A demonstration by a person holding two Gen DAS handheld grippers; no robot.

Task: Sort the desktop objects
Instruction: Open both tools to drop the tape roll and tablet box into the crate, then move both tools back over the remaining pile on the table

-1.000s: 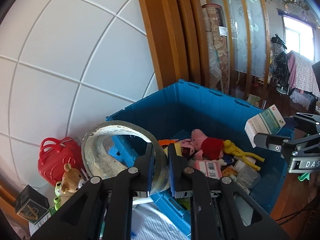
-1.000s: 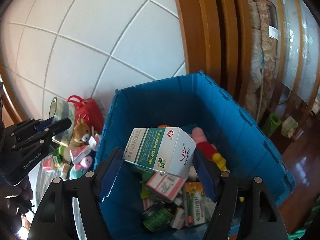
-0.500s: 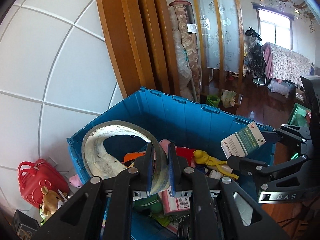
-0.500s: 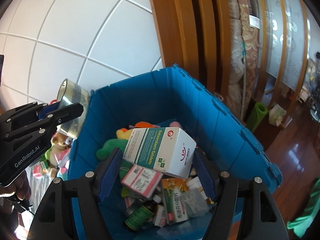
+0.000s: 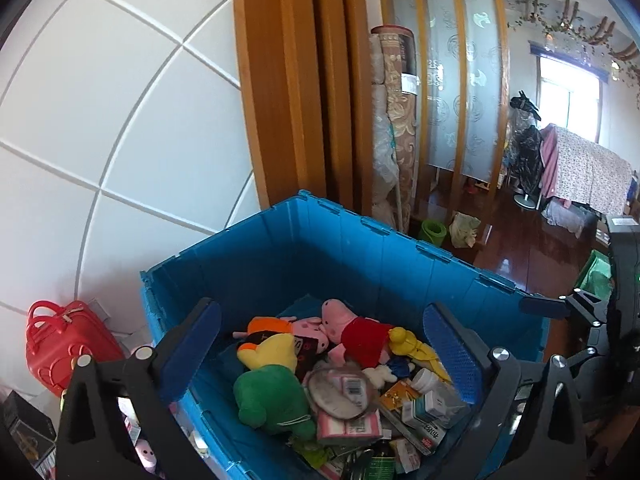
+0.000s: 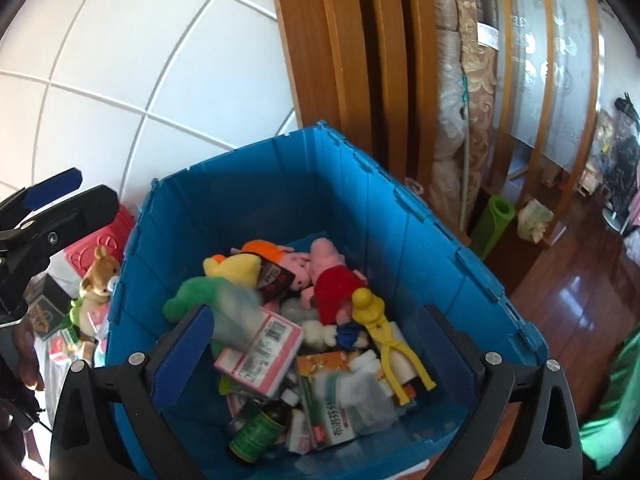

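Note:
Both grippers hang over an open blue bin [image 5: 360,240] [image 6: 280,200] filled with plush toys and medicine packets. My left gripper [image 5: 320,312] has its jaws opening wide, with nothing between its pads. The clear tape roll [image 5: 340,392] lies in the bin on a pink packet; in the right wrist view the tape roll [image 6: 236,312] is a blur above the green plush. My right gripper [image 6: 316,316] is also opening and holds nothing. A white-and-green medicine box [image 5: 424,412] lies among the packets. The left gripper's fingers [image 6: 60,204] show at the left edge.
A red bag [image 5: 60,344] and a bear plush [image 6: 100,272] sit left of the bin by the white wall. A wooden frame, a rolled carpet [image 6: 468,80] and a green mat roll [image 6: 496,220] stand behind it. Dark wood floor lies to the right.
My left gripper has let go of the tape roll and my right gripper of the medicine box; both have dropped into the bin. Both pairs of jaws now stand wide apart.

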